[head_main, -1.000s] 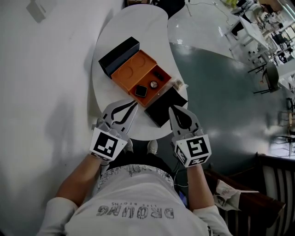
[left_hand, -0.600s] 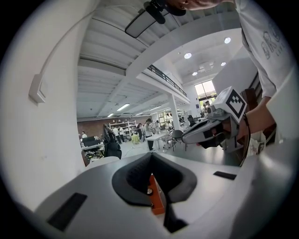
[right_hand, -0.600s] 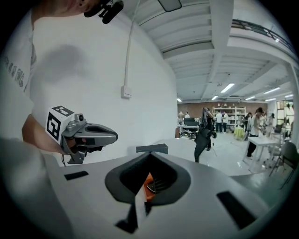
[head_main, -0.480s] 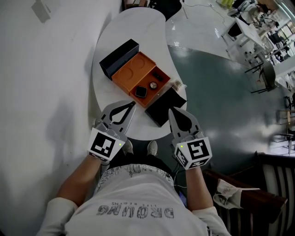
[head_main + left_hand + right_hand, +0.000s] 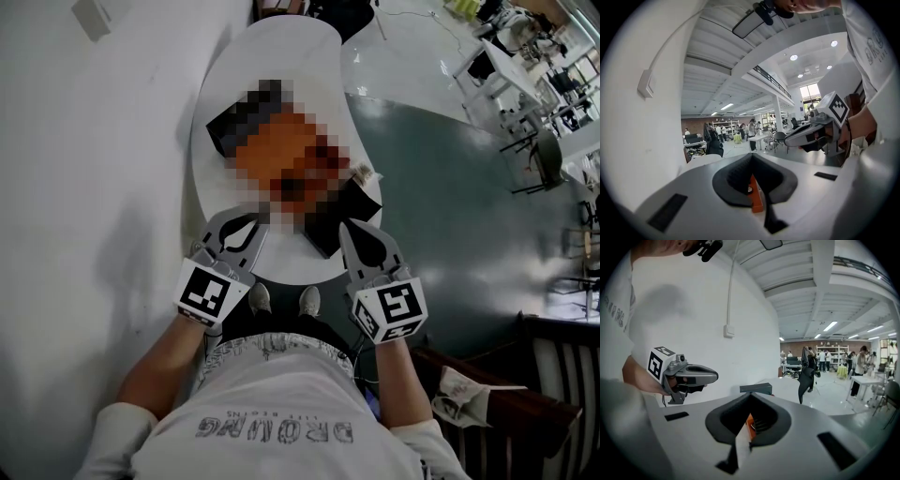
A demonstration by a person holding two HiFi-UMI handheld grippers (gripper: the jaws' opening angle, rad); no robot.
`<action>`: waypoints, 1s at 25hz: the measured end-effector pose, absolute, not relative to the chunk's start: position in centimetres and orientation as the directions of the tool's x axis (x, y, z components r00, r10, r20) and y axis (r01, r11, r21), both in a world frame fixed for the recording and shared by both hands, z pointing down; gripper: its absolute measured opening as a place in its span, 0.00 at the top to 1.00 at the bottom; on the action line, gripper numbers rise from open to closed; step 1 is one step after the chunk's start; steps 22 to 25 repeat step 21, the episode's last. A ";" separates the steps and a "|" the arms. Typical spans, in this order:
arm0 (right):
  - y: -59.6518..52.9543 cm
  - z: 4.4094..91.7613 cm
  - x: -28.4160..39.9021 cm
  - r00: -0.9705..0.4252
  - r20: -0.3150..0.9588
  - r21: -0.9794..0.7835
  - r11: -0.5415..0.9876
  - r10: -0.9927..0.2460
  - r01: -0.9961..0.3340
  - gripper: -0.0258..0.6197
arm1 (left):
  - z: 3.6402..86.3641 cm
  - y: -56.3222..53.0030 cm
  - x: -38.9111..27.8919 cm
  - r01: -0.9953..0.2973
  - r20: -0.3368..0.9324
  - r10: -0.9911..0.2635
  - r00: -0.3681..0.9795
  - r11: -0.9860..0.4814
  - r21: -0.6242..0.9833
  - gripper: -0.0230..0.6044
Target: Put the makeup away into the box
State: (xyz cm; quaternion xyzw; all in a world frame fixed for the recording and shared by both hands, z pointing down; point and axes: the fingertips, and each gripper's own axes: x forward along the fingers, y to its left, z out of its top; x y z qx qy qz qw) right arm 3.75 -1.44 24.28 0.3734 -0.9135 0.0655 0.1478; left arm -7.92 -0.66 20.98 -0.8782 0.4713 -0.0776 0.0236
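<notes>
An orange box [image 5: 277,150] lies open on the white oval table [image 5: 272,56]; its contents cannot be made out in the head view. A dark blue case [image 5: 755,388] stands at the box's far side and a black lid [image 5: 326,239] lies at its near right. My left gripper [image 5: 258,217] hovers over the table's near edge, shut and empty, just short of the box. My right gripper [image 5: 345,228] is shut and empty too, its tip over the black lid. A strip of the orange box [image 5: 754,194] shows past the left jaws.
A white wall with a switch plate [image 5: 103,14] runs close along the table's left side. A second white table [image 5: 412,66] stands at the far right over grey floor. The person's shoes [image 5: 309,300] sit under the near edge, and a dark bench [image 5: 525,394] is at the lower right.
</notes>
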 end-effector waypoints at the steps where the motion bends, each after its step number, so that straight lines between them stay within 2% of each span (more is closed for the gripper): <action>1: -1.4 24.4 3.7 -0.680 0.320 -0.009 0.715 -0.660 -0.699 0.95 | 21.0 -0.7 -7.9 -0.825 0.115 -0.832 0.542 -0.553 -0.112 0.93; 25: -2.1 25.2 3.7 -0.678 0.351 -0.015 0.720 -0.646 -0.694 0.95 | 21.7 -1.4 -7.7 -0.827 0.133 -0.831 0.540 -0.554 -0.100 0.93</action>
